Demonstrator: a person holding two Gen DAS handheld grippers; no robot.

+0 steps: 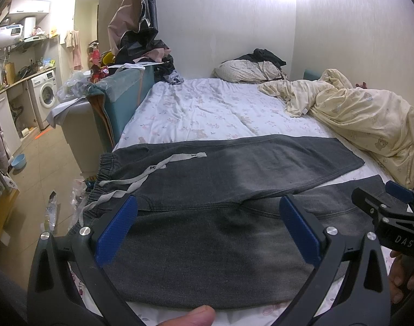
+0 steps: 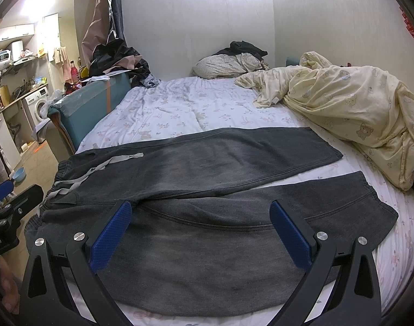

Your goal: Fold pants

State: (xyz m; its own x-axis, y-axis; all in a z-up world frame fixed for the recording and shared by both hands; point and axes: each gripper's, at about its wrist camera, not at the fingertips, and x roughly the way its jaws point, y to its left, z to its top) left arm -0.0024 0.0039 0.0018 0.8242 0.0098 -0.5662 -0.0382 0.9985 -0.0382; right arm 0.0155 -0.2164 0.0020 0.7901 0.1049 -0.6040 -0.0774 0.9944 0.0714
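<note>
Grey pants (image 1: pixel 207 179) lie spread flat; each hand-held gripper (image 1: pixel 208 228) (image 2: pixel 201 231) hovers wide open, seemingly just above, gripping nothing

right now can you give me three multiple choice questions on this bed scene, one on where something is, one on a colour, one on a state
1. Where does the yellow blanket lie?
A. bunched on the right side of the bed
B. on the floor
C. spread under the pants

2. What colour is the drawstring at the waistband?
A. red
B. light grey
C. black

3. How do the pants lie?
A. rolled into a ball
B. folded in half, one leg on the other
C. flat, with the two legs spread apart

Answers:
1. A, it is heaped along the right side of the bed, beyond the leg ends.
2. B, the pale cord stands out on the dark grey cloth.
3. C, a strip of sheet shows between the legs, and the left gripper and right gripper are both open, holding nothing.
</note>
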